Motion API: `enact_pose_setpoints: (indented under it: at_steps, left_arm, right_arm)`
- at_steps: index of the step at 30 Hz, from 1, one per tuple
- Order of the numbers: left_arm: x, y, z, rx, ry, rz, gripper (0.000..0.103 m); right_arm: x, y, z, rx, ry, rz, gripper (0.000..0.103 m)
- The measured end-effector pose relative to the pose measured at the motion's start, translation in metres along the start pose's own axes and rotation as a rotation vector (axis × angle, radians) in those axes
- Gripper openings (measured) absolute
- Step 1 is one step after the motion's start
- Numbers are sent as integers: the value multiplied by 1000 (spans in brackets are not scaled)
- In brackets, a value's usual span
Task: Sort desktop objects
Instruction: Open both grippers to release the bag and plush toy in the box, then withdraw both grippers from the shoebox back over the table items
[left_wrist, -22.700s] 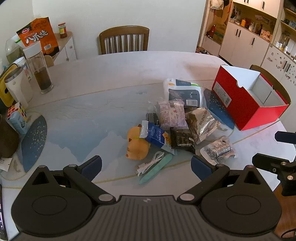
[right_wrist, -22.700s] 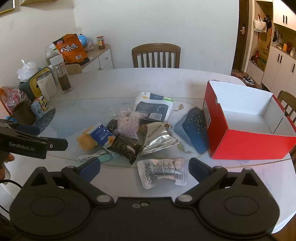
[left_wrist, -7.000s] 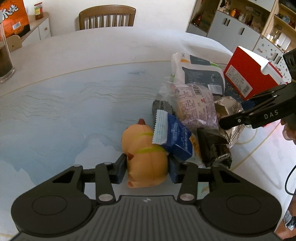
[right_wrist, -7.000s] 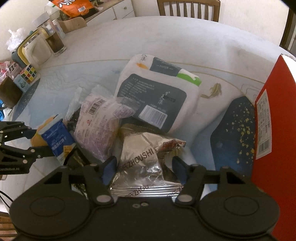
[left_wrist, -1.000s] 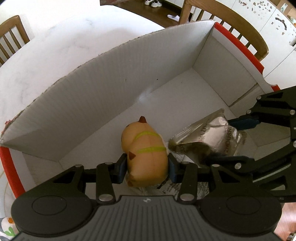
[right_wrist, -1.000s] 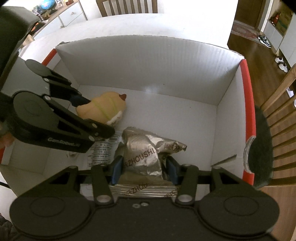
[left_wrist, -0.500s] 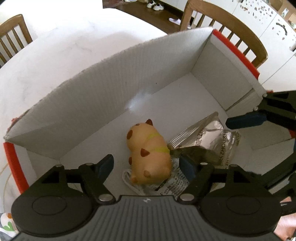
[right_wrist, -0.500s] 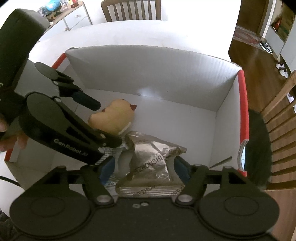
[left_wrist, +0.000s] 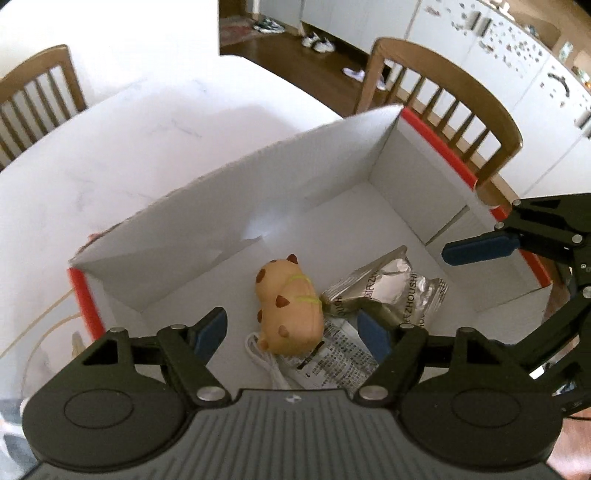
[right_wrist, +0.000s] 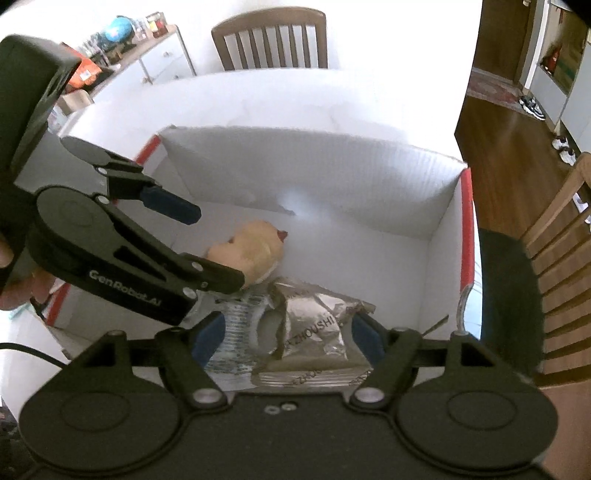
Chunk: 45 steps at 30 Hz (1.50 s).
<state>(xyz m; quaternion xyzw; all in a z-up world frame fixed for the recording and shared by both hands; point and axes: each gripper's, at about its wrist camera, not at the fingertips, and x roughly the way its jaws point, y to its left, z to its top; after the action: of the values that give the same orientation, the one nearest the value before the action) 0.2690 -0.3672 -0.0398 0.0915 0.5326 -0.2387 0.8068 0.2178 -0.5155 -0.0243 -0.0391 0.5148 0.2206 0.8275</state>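
Toy (left_wrist: 288, 306) and foil bag (left_wrist: 388, 291) were just released into the red box (left_wrist: 436, 147), toy at 9 o'clock of bag, touching; left gripper (left_wrist: 291, 330) was left open, right gripper (right_wrist: 286, 334) seen still opening, both emptied, so table leftovers were judged next.

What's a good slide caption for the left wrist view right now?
Left gripper open above the red box, where the yellow toy and silver snack bag lie.

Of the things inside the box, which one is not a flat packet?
The yellow toy: rounded and plump, with brown spots. The silver packet and clear packet lie flat.
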Motion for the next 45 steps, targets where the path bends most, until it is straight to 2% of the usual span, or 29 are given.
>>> enact_pose_setpoints:
  at_steps: [9, 12, 14, 19, 20, 22, 28, 40, 45]
  left_arm:
    - [-35, 3, -18, -57, -99, 0, 77]
    - [-52, 8, -27, -62, -137, 2, 86]
    - [-62, 9, -34, -70, -163, 7, 86]
    - [-81, 14, -50, -88, -204, 8, 88]
    - [-85, 16, -54, -91, -214, 9, 91]
    - [-91, 19, -61, -99, -226, 5, 103]
    - [-111, 34, -86, -126, -261, 7, 103]
    - [-141, 82, -142, -202, -273, -7, 103]
    - [-149, 109, -169, -265, -277, -19, 103]
  right_arm:
    - [-10, 9, 1, -2, -24, 27, 81]
    - [-11, 14, 1, 2, -38, 41, 82]
    - [-13, 16, -1, 11, -48, 53, 86]
    - [-11, 23, -6, 10, -31, 59, 87]
    - [-11, 25, -6, 7, -31, 60, 87]
    - [-12, 28, -6, 6, -36, 61, 88]
    - [-14, 47, -2, 4, -55, 57, 88]
    - [-12, 99, 12, -21, -78, 63, 88]
    - [-7, 125, 19, -40, -84, 75, 88]
